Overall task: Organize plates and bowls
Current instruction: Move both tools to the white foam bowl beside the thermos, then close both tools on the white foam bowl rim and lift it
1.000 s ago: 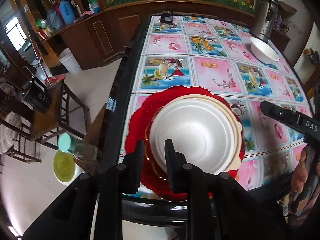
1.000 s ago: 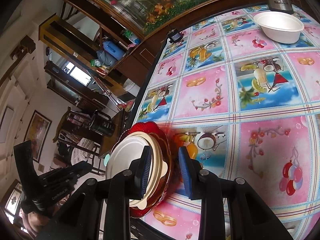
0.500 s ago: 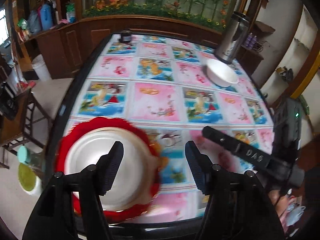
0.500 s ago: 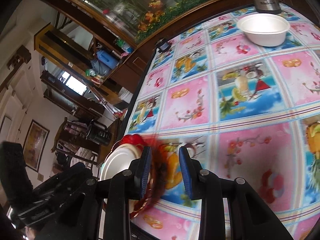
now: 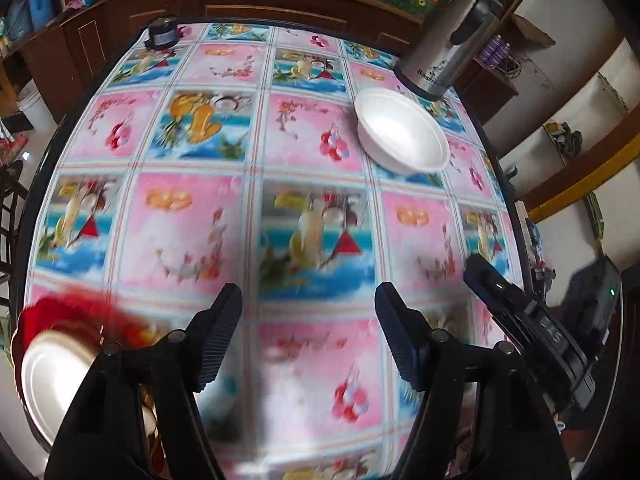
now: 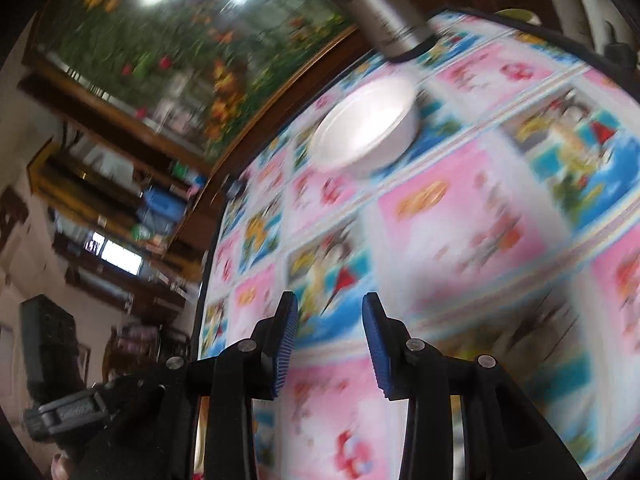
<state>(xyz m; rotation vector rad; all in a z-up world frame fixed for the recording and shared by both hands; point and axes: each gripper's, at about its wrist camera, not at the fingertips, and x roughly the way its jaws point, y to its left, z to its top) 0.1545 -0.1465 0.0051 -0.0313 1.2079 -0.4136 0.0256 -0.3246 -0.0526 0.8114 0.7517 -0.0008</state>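
A bright patterned tablecloth (image 5: 312, 152) covers the table. A white bowl (image 5: 402, 134) sits near its far right corner beside a steel kettle (image 5: 448, 44); the stacked plates (image 5: 56, 372) lie at the near left edge. The left gripper (image 5: 310, 334) and right gripper (image 6: 330, 342) have both just been opening, jaws apart with nothing between them.

The round table (image 5: 52, 148) wears a glossy plastic-looking cloth printed in pink and blue squares, inside a shiny black rim. The lone white bowl (image 5: 402, 134) looks smooth and matt, like foam or plastic. The tall cylindrical flask (image 5: 448, 44) behind it is brushed metal with black plastic trim. Each black plastic claw (image 5: 310, 334) (image 6: 330, 346) carries ribbed blue pads. The cabinets (image 5: 100, 40) are polished brown wood.
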